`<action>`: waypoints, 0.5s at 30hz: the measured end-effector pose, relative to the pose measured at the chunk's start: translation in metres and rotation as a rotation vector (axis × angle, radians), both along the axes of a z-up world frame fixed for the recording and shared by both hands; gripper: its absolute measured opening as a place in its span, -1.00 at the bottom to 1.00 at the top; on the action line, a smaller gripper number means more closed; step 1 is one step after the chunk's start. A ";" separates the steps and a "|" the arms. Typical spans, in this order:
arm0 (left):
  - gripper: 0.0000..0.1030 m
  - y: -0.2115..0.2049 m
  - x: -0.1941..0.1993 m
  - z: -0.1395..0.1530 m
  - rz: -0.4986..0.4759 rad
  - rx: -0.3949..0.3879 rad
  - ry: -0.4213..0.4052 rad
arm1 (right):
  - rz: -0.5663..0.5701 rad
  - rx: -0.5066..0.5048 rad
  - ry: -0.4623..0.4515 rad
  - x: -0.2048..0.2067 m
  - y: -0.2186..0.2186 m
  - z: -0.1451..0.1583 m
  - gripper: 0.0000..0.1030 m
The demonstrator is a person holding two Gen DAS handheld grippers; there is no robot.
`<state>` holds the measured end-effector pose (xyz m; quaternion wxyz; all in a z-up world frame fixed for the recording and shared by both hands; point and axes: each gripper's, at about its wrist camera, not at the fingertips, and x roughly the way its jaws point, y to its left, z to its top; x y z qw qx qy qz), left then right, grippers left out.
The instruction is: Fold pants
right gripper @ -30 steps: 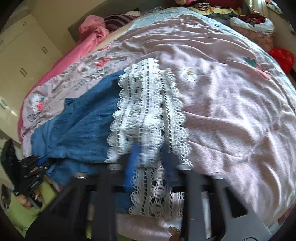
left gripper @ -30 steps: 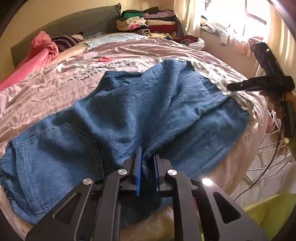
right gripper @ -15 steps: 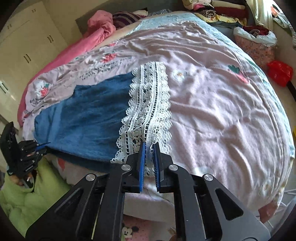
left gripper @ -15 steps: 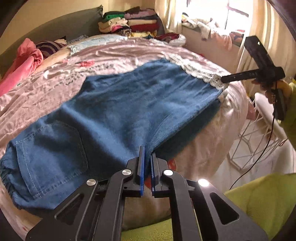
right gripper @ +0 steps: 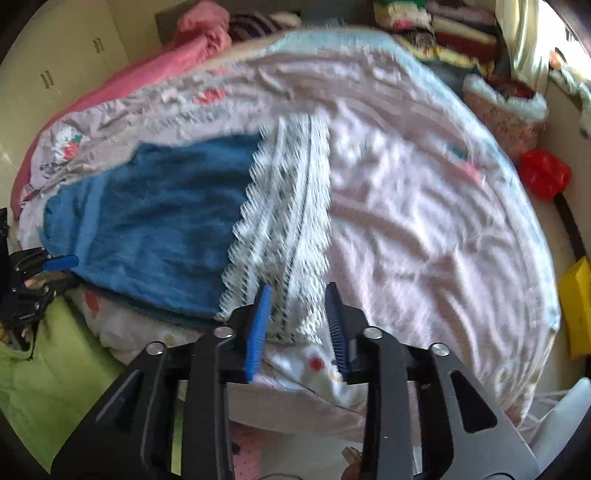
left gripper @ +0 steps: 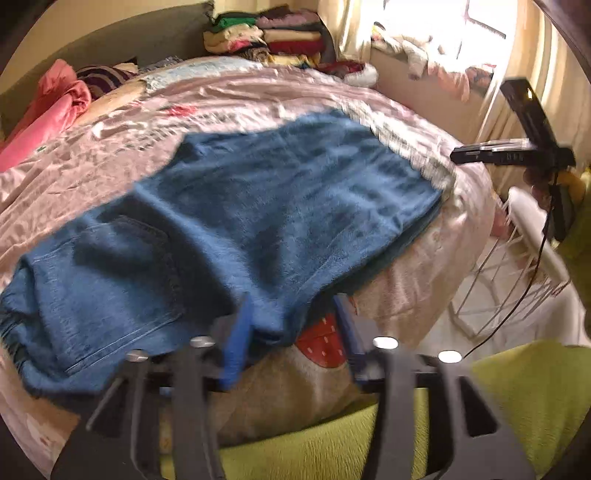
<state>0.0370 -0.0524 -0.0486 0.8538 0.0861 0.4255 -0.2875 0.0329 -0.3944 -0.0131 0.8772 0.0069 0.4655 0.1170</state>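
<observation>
Blue denim pants (left gripper: 280, 206) lie folded lengthwise across the pink bed sheet (left gripper: 240, 96), back pocket at the left, white lace hem (left gripper: 410, 147) at the right. My left gripper (left gripper: 291, 299) hovers at the near edge by the seat. Its jaws are opening, and a fold of denim droops between the blue pads (left gripper: 236, 332) without being pressed. In the right wrist view the pants (right gripper: 159, 221) end in the lace hem (right gripper: 284, 206). My right gripper (right gripper: 298, 288) is there with its jaws opening, lace lying loose between them. Each gripper also shows in the other view: right gripper (left gripper: 458, 155), left gripper (right gripper: 70, 262).
Folded clothes (left gripper: 273, 33) are stacked at the headboard and a pink blanket (left gripper: 48, 110) lies at the far left. A white wire rack (left gripper: 517, 280) stands off the bed's right side. A red bag (right gripper: 545, 177) and a yellow object (right gripper: 576, 295) lie beyond the far edge. A person's green garment (left gripper: 517, 387) is close below.
Both grippers went from shut on the pants to jaws apart, letting the fabric go. Both drew back and up a little. The pants have settled flat on the bed.
</observation>
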 end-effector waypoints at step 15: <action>0.91 0.174 0.027 0.016 0.695 -0.074 -0.015 | 0.140 0.004 0.020 0.021 0.063 -0.025 0.06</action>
